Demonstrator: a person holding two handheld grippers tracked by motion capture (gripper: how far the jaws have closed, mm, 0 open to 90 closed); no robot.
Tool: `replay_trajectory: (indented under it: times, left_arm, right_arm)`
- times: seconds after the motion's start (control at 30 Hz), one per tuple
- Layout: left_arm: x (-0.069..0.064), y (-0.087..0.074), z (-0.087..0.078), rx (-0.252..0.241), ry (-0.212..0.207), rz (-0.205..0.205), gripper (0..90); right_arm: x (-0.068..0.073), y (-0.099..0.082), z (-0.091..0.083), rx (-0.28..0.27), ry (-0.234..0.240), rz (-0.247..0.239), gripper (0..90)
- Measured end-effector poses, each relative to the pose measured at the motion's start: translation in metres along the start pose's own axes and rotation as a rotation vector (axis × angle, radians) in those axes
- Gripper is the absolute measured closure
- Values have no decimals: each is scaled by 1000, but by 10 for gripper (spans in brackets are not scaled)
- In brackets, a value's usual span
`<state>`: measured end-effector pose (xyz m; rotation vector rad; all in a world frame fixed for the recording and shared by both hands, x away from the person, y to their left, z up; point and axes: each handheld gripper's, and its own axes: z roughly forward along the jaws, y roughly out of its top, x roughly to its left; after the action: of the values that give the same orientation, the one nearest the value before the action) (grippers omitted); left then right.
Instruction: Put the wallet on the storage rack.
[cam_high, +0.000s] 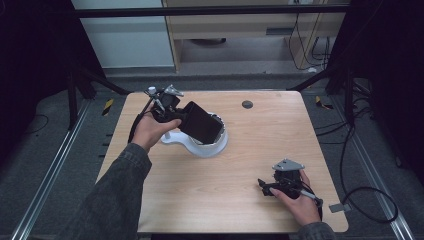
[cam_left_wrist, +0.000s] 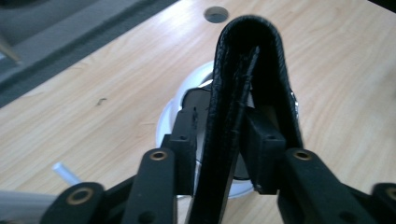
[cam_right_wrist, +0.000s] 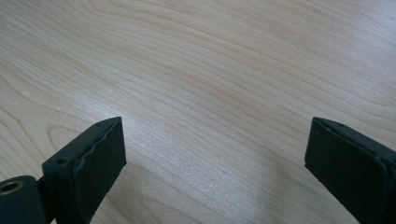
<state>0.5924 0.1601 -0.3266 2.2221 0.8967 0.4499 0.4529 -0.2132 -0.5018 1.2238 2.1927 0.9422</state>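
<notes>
Left gripper (cam_high: 176, 114): we see it raised over the far-left part of the desk (cam_high: 260, 150), jaws clamped on a black leather wallet (cam_high: 201, 121)

Grip detail: in the left gripper view the wallet (cam_left_wrist: 247, 88) stands edge-on between the two pads, its folded spine pointing away from us, its long axis running straight out along the jaws

Wallet position: held in the air, slanting down to the right over a white round stand (cam_high: 207, 145) that sits on the desk just below it

Key relation: the stand lies directly beneath and slightly beyond the jaw tips; the wallet's far end is nearest it

Right gripper (cam_high: 265, 187): rests near the desk's near-right edge, well apart from wallet and stand; jaws wide apart with bare wood (cam_right_wrist: 210, 84) between them

Nearer hand: the left, by far

Our judgement: the coming move looks like lowering the wallet toward the stand, keeping its spine leading
</notes>
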Motion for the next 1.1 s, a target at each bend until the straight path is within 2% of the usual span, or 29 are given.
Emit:
replay_trajectory:
  times: [0.2, 0.33, 0.43, 0.77, 0.9, 0.93, 1.03, 1.1]
  left_arm:
    - [-2, 2, 3, -20, 43, 20, 639]
    - [-1, 2, 2, -31, 54, 22, 608]
    - [1, 1, 0, -43, 57, 17, 548]
    - [4, 1, -13, -80, 54, 9, 548]
    - [4, 2, -17, -94, 53, 7, 577]
    - [4, 3, -17, -83, 40, 9, 630]
    - [3, 7, -16, -68, 48, 14, 720]
    - [3, 9, -14, -70, 43, 6, 732]
  right_arm:
    - [0, 0, 0, 4, 3, -2, 56]
    - [0, -1, 1, 9, 9, 3, 57]
    - [1, -1, 1, 14, 11, 0, 57]
    - [2, -1, 2, 19, 12, -10, 58]
    - [3, -2, 3, 25, 15, -7, 59]
    - [3, -2, 3, 26, 16, -8, 58]
    - [3, -2, 3, 26, 18, -8, 59]
    - [3, -2, 3, 25, 17, -10, 59]
